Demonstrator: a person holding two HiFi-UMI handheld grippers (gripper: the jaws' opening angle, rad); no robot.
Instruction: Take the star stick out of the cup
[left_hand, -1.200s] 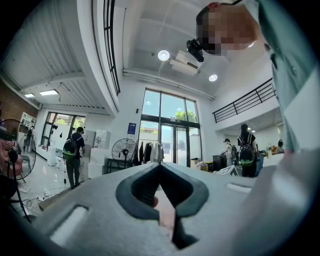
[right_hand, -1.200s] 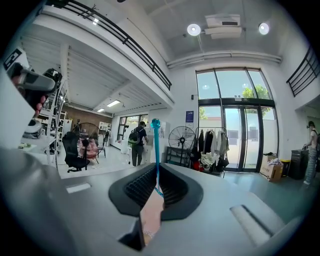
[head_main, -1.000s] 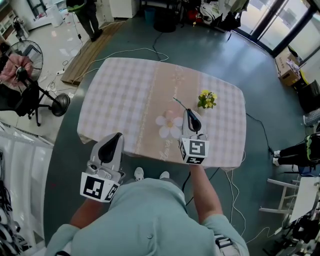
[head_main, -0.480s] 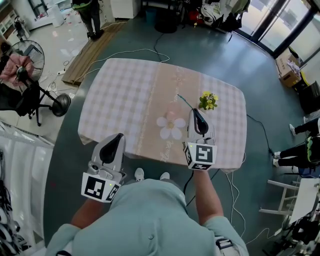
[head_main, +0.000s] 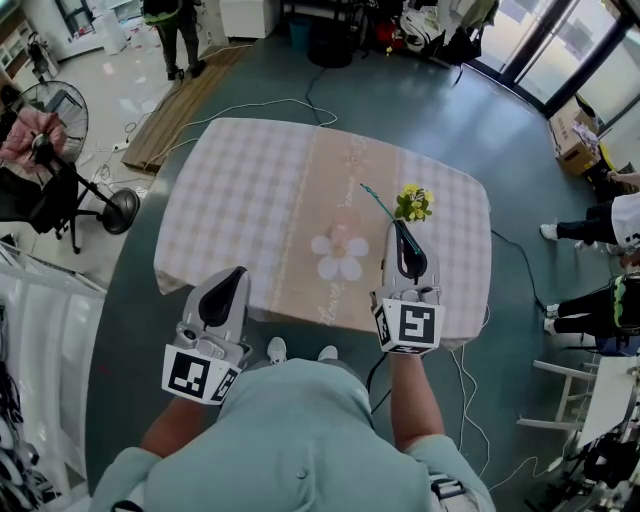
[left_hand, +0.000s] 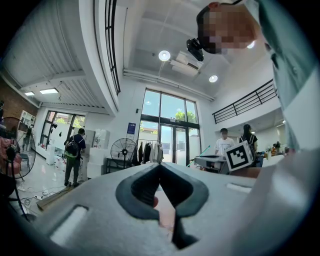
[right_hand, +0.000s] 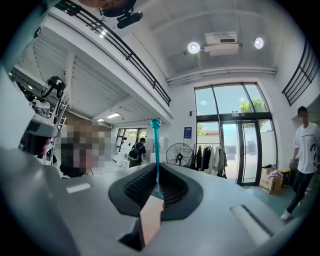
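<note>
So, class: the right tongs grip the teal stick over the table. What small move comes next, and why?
Probably lower the stick onto bare tablecloth and let go: the right tongs hold it lifted, beside the yellow flowers.

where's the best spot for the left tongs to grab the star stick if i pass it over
The bare shaft of the star stick beyond the right tongs, probably. It is thin and straight, pointing away from them, so come from the left with jaws across it.

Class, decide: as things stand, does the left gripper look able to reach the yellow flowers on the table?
Probably not easily: the right gripper, shut on the teal stick, stands just before the yellow flowers, across the left gripper's path.
</note>
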